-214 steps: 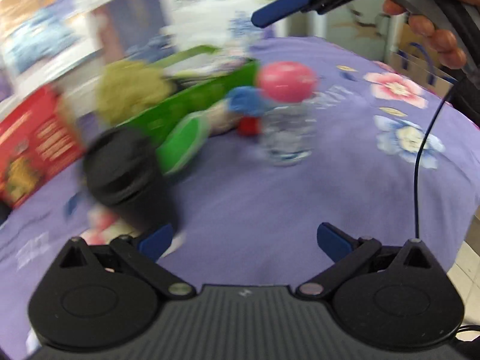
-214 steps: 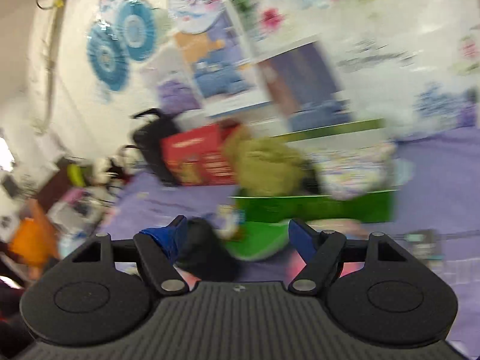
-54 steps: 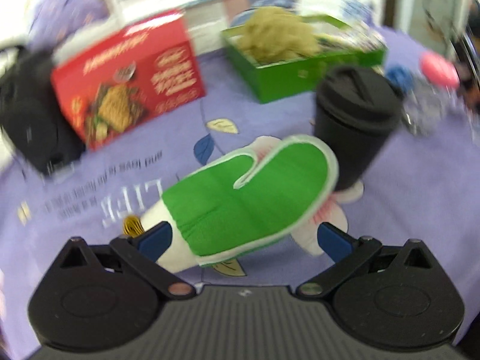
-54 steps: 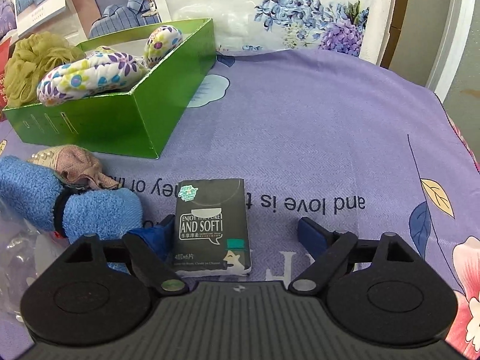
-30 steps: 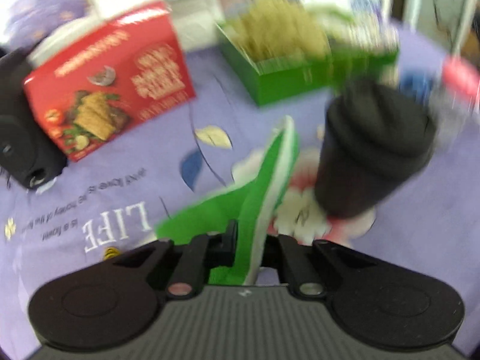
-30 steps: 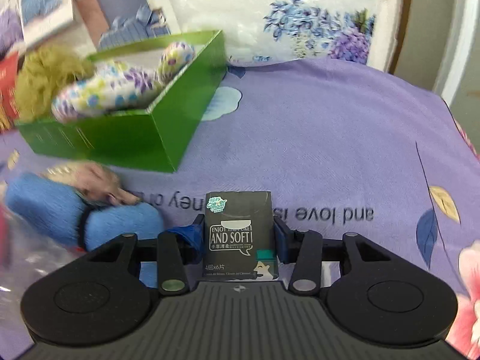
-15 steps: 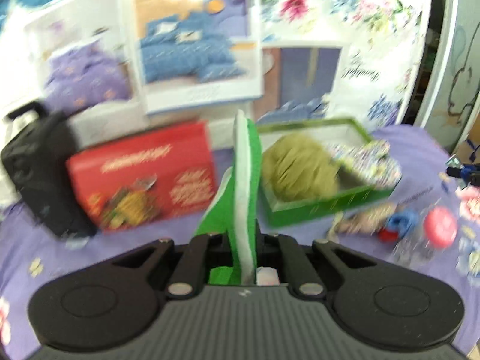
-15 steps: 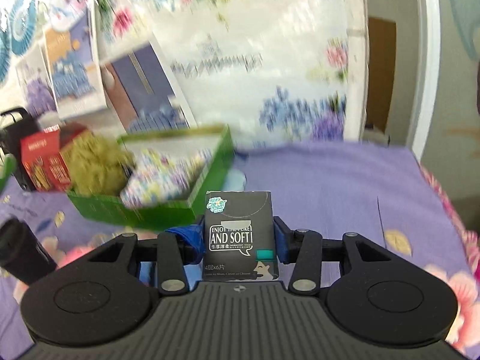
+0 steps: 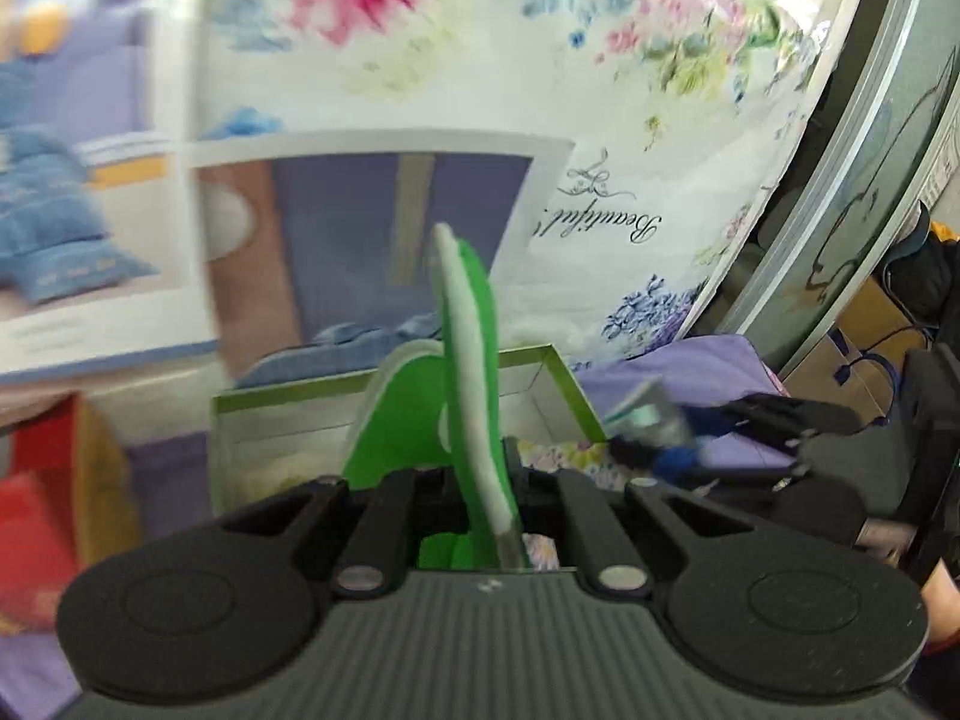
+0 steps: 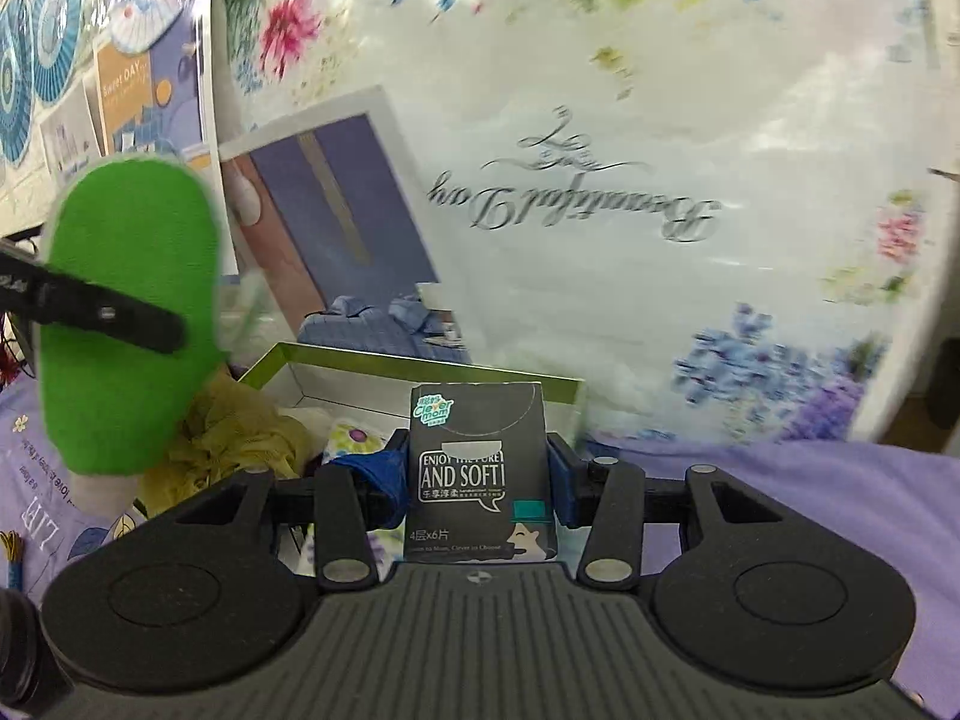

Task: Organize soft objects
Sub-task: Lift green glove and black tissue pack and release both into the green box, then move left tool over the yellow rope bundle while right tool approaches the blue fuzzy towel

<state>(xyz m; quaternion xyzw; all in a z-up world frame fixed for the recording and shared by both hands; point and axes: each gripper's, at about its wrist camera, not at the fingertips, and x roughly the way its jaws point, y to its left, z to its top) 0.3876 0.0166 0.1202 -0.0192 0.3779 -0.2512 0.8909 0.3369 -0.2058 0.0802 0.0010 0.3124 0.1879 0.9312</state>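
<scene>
My left gripper [image 9: 477, 480] is shut on a green oven mitt [image 9: 465, 372] with white trim, held edge-up in the air in front of the green box [image 9: 558, 372]. The mitt also shows in the right wrist view [image 10: 129, 324], clamped by a left finger [image 10: 129, 315]. My right gripper [image 10: 477, 474] is shut on a black tissue pack [image 10: 477, 468] just before the green box [image 10: 576, 387]. The box holds a yellow-green bath pouf [image 10: 234, 426] and a floral soft item [image 10: 351, 438]. In the left wrist view the right gripper [image 9: 666, 432] reaches in beside the box with the blurred pack.
A purple floral cloth [image 10: 780, 492] covers the table. A floral backdrop and bedding posters [image 10: 336, 210] stand right behind the box. A red carton [image 9: 42, 510] sits left of the box. A black cup lid [image 10: 15, 654] is at the lower left edge.
Both grippers have moved closer to the green box, carrying the mitt and the tissue pack. The box looms larger in both views. Both grips are unchanged.
</scene>
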